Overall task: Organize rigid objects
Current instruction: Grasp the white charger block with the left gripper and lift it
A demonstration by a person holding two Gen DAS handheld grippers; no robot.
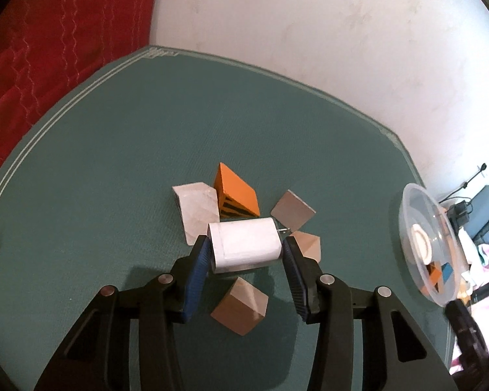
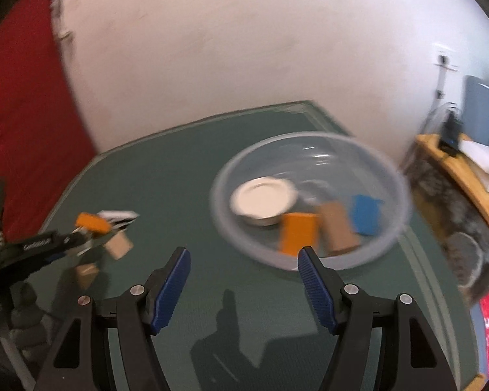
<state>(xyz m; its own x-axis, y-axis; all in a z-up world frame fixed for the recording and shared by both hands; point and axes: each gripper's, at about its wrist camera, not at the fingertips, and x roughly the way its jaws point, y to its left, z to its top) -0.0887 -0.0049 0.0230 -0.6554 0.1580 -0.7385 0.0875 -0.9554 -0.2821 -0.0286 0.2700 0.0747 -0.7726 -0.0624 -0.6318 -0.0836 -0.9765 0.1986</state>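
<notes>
Green tabletop point(image 1: 114, 163) against a white wall. Nearest, left gripper point(image 1: 246, 251) clamped on white block point(image 1: 244, 244), hiding part of wooden cube point(image 1: 308, 244); orange block point(image 1: 234, 195) just beyond. Farther right, blurred clear bowl point(image 2: 309, 150) ahead of right gripper point(image 2: 244, 260), jaws spread, empty.

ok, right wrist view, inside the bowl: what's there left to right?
In the clear bowl: white dish → orange block → tan block → blue block.
</notes>
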